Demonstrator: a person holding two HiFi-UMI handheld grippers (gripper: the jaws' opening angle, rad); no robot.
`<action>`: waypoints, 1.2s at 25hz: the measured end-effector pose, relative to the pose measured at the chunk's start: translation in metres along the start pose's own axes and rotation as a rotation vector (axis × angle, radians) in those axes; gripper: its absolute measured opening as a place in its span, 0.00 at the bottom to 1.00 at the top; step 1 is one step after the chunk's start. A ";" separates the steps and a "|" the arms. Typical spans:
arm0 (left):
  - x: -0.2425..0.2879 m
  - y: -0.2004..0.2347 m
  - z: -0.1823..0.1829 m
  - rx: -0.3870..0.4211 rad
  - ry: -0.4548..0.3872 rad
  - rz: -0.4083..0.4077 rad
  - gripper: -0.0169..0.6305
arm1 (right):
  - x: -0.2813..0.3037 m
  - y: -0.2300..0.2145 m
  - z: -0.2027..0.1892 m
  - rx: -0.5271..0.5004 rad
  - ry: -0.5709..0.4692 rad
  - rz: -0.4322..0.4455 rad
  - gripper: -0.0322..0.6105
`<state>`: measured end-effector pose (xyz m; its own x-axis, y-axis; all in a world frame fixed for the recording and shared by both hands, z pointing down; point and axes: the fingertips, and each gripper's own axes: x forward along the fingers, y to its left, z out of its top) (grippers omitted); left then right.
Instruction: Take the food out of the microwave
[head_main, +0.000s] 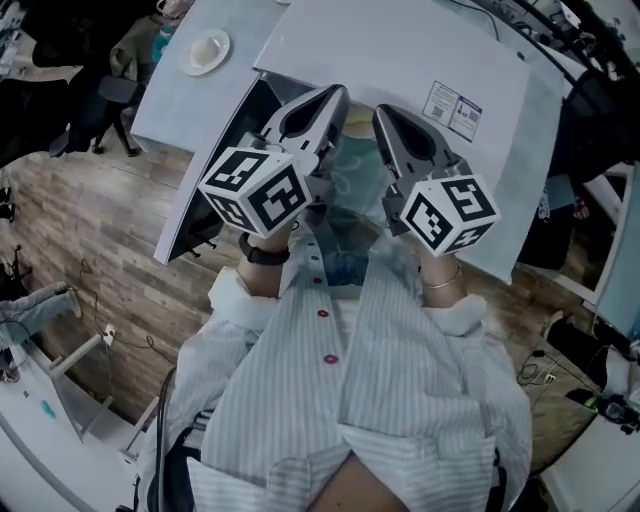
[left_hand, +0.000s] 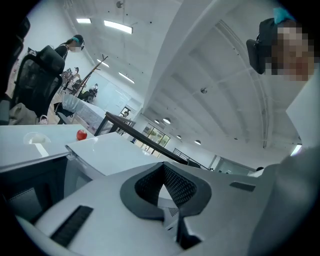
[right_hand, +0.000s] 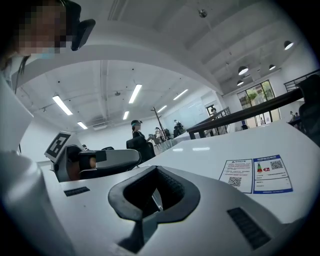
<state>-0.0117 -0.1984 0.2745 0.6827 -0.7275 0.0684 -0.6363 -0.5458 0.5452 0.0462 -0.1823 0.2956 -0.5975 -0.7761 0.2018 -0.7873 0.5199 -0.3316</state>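
The white microwave (head_main: 400, 50) stands in front of me with its dark door (head_main: 215, 190) swung open to the left. A clear bluish dish (head_main: 352, 175) with pale food hangs in front of the opening, close to my shirt. My left gripper (head_main: 335, 100) is shut on its left side and my right gripper (head_main: 385, 115) on its right side. In the left gripper view the jaws (left_hand: 164, 166) meet at the tip above the microwave's top (left_hand: 115, 150). In the right gripper view the jaws (right_hand: 156, 171) are closed too, with the microwave's sticker (right_hand: 255, 175) beyond. The rim held is barely visible.
A small white plate (head_main: 205, 50) lies on the grey table left of the microwave, and a red apple (left_hand: 81, 134) sits further back. An office chair (head_main: 100, 100) stands at the far left. Wooden floor lies below, with cables (head_main: 130, 340) on it.
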 end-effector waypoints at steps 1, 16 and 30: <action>0.004 -0.002 0.000 0.000 0.005 -0.010 0.04 | -0.001 -0.002 0.001 0.002 -0.003 -0.009 0.10; 0.023 -0.009 -0.010 -0.003 0.100 -0.130 0.04 | -0.011 -0.016 -0.001 0.047 -0.034 -0.139 0.10; 0.011 0.007 -0.042 -0.052 0.177 -0.111 0.04 | -0.014 -0.014 -0.036 0.115 0.012 -0.174 0.10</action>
<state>0.0066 -0.1932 0.3138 0.8031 -0.5770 0.1489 -0.5374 -0.5932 0.5994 0.0603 -0.1661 0.3305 -0.4568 -0.8456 0.2761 -0.8565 0.3342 -0.3934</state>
